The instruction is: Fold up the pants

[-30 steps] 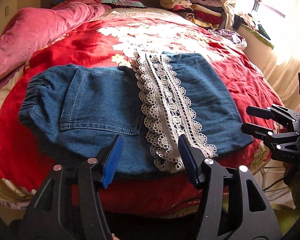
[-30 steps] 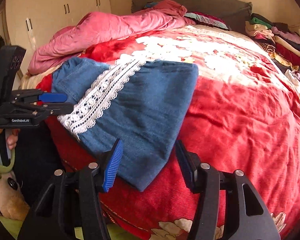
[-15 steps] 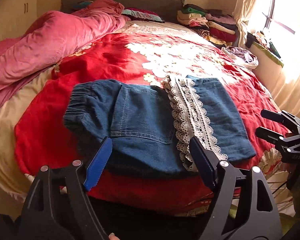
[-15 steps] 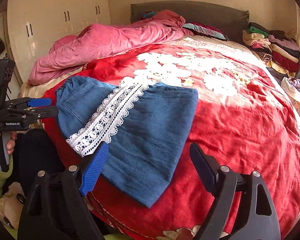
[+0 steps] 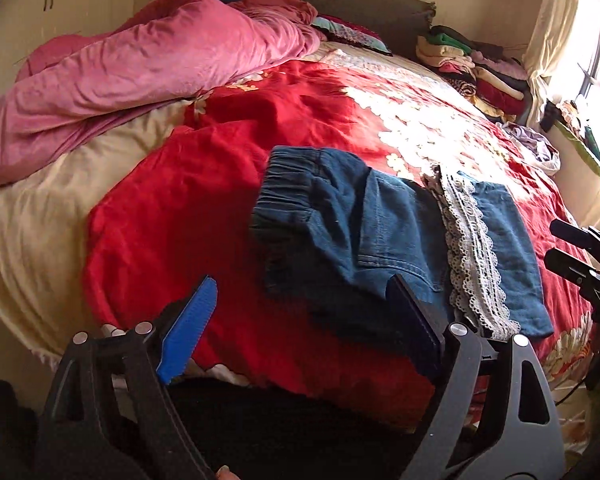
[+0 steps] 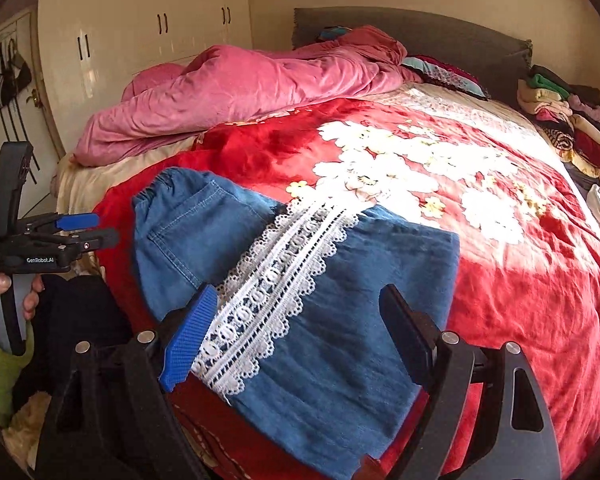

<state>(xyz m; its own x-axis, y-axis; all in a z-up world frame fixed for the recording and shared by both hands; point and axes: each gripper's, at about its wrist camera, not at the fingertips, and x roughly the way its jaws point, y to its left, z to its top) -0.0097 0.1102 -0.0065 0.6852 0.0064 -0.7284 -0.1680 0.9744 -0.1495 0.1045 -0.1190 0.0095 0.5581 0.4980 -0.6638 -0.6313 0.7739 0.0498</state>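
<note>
Lying folded into a compact packet near the front edge of the red floral bedspread (image 6: 520, 280), the lace-trimmed denim pants (image 6: 340, 344) look finished, which would explain why the left gripper (image 5: 304, 328) and right gripper (image 6: 296, 336), jaws just widened, hang spread and empty.

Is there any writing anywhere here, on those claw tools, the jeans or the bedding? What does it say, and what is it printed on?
"GenRobot.AI": white print on the black side of the left claw, seen from the right wrist camera.
A scrap of smaller white print sits at the picture's left edge on the same tool, cut off and unreadable.
Nothing readable on the pants, the red bedspread or the right claw.
</note>
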